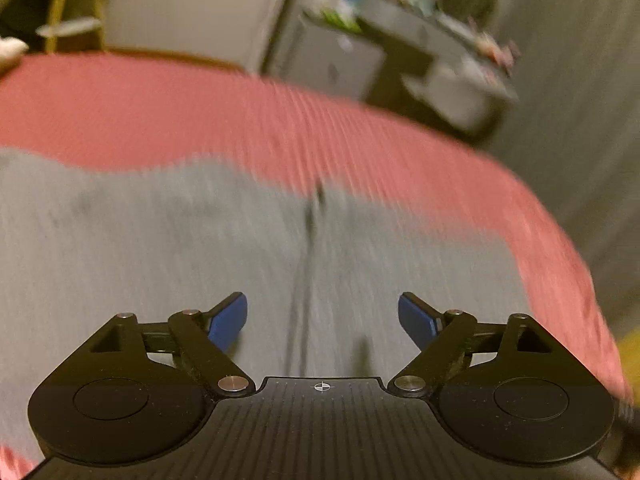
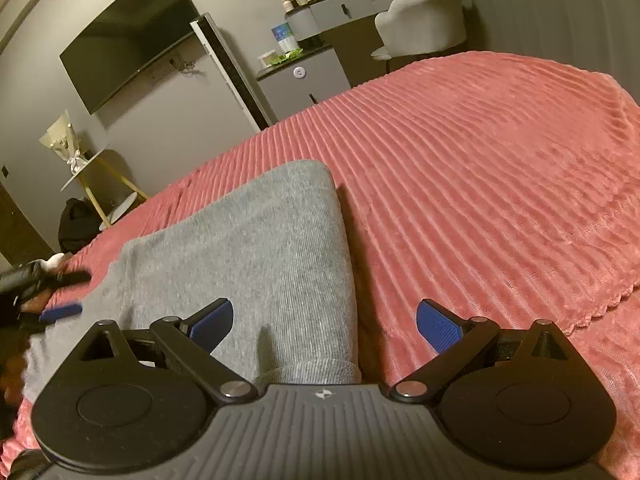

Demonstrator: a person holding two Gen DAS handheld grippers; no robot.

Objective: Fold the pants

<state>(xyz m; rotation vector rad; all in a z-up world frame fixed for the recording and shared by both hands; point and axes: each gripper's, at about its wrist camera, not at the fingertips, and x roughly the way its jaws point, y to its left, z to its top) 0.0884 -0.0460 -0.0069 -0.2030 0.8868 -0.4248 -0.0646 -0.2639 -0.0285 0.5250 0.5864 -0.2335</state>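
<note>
A: While both my claws hover over the bed, nothing is gripped. My left gripper has its blue pads well apart above the grey knit sweatpants, no cloth between them. That view is smeared, so detail there is poor.

B: Right side?

A: My right gripper is spread wide too, empty, sitting over the ribbed cuff of one leg. The pads don't touch the fabric.

B: Where do the pants lie?

A: Flat on the pink ribbed bedspread, a rounded folded edge facing away from the right camera. A dark seam line runs down the middle in the left view.

B: Step?

A: My read: between folds. One lengthwise fold looks done, both claws free, so I'm picking the next grab points.

B: Next move needs what?

A: Drop the right claw onto the cuff end, pinch all layers, left claw pins or takes the other edge, then carry the cuff over toward the far end. Risk: catching only the top layer.
</note>
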